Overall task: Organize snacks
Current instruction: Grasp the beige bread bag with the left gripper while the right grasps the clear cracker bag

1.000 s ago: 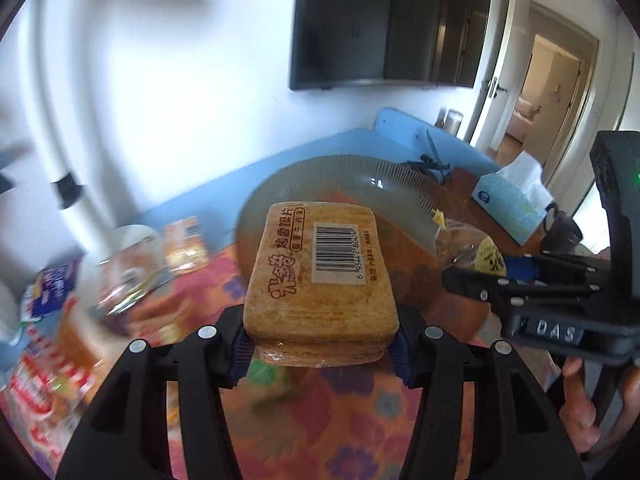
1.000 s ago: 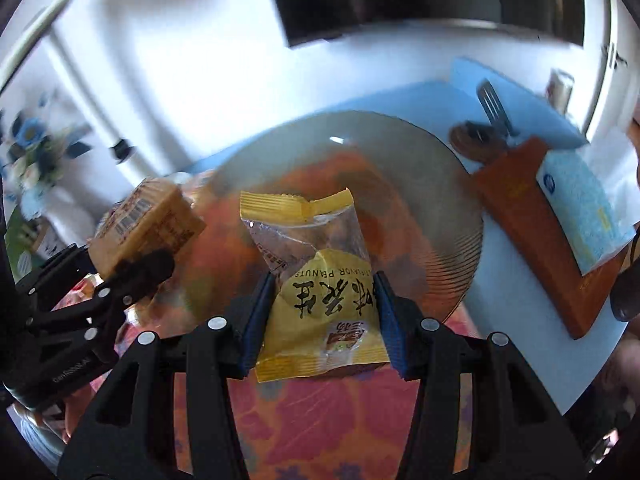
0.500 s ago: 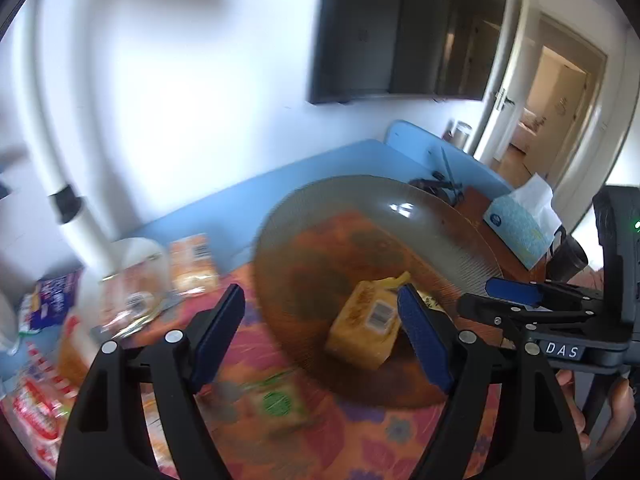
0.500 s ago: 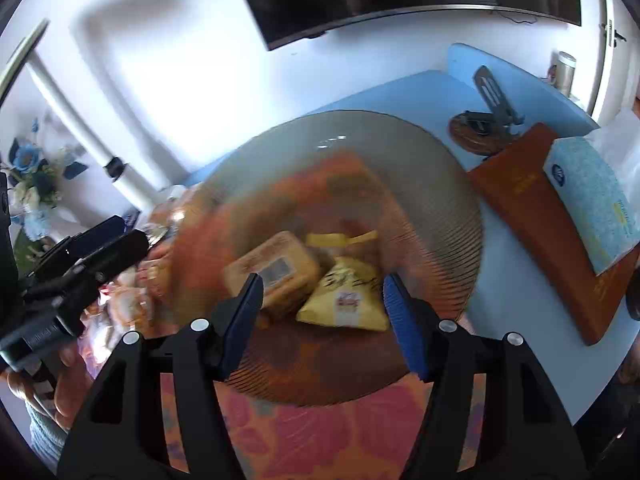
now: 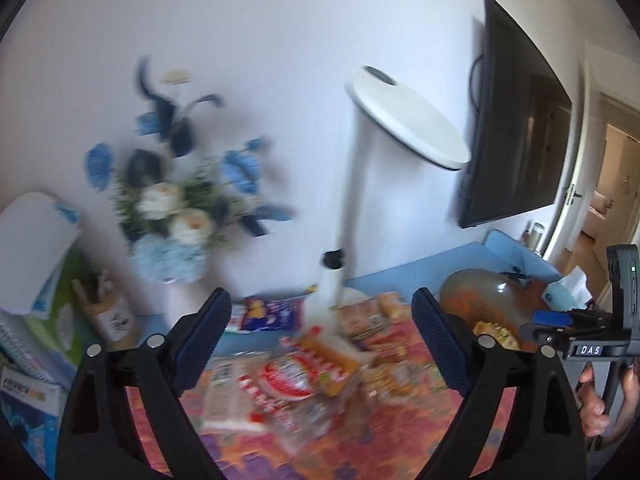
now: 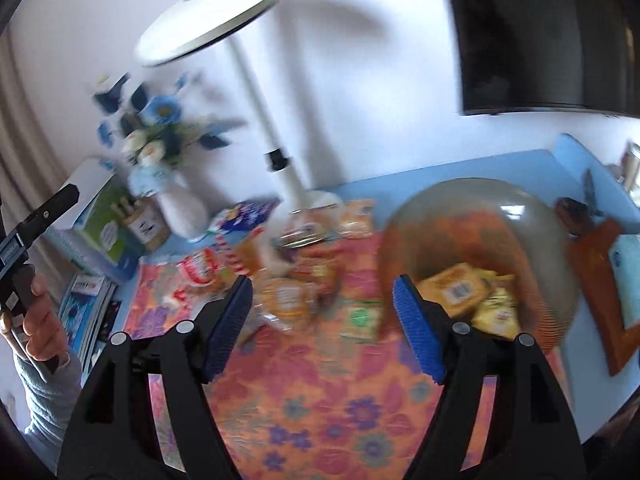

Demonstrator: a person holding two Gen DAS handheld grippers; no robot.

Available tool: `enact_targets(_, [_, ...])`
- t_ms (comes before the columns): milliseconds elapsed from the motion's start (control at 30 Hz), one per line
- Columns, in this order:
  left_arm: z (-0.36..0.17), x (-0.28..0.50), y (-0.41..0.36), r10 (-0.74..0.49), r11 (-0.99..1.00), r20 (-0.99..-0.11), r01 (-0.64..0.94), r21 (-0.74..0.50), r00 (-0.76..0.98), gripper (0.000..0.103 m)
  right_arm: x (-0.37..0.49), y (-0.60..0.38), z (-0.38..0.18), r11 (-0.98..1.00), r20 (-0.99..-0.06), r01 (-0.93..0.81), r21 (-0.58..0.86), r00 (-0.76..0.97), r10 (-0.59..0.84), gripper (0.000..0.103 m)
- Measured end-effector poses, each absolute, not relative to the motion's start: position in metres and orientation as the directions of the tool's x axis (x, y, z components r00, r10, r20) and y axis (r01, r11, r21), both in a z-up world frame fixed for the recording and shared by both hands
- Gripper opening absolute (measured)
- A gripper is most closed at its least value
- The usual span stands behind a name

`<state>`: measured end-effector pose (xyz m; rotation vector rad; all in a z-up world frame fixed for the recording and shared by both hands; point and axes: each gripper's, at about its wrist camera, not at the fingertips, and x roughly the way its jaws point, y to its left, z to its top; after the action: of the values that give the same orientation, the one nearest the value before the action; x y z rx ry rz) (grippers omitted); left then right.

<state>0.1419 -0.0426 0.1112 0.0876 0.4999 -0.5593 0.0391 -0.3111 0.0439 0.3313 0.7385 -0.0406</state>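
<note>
While both grippers gape empty, right gripper [image 5: 548, 322] reads "DAS"; snack labels blur

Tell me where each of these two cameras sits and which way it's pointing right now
Left wrist: sits behind the open left gripper, facing the wall, flowers and snack pile; the right gripper and hand show at right.
Right wrist: sits behind the open right gripper, tilted down at the floral mat and glass bowl; the left hand shows at left.
Shared: lamp, flowers, snack pile, bowl.
</note>
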Motion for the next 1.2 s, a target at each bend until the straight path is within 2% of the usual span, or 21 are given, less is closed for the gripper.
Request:
enact_targets(100, [0.094, 0.145, -0.008, -0.429, 0.877, -0.502, 0.480, -0.032, 0.751, 0.093, 0.055, -0.288, 0.029, 0.950, -0.698, 0.137, 0.282, 0.708, 0.105, 0.074])
enact_targets(400, [-0.009, 0.198, 0.036, -0.343, 0.903, -0.698, 0.426, -0.060, 0.629, 0.093, 0.093, -0.262, -0.037, 0.915, -0.799, 0.167, 0.368, 0.560, 0.219, 0.075])
enact_targets(600, [-0.097, 0.264, 0.043, -0.373, 0.898, -0.830, 0.387, -0.209, 0.416, 0.093, 0.117, -0.256, -0.082, 0.894, -0.836, 0.202, 0.399, 0.480, 0.265, 0.080])
enact_targets(700, [-0.121, 0.285, 0.041, -0.433, 0.875, -0.839, 0.379, -0.303, 0.329, 0.093, 0.128, -0.258, -0.096, 0.883, -0.840, 0.221, 0.414, 0.466, 0.277, 0.080])
enact_targets(767, [-0.127, 0.292, 0.038, -0.448, 0.866, -0.840, 0.380, -0.324, 0.306, 0.093, 0.133, -0.260, -0.101, 0.876, -0.841, 0.237, 0.419, 0.465, 0.277, 0.082])
enact_targets(967, [-0.129, 0.302, 0.028, -0.418, 0.873, -0.856, 0.396, -0.286, 0.303, 0.097, 0.151, -0.267, -0.109, 0.861, -0.833, 0.276, 0.428, 0.490, 0.257, 0.093])
enact_targets(1200, [-0.140, 0.310, 0.011, -0.395, 0.877, -0.863, 0.409, -0.252, 0.315, 0.098, 0.171, -0.267, -0.123, 0.849, -0.830, 0.289, 0.442, 0.491, 0.265, 0.094])
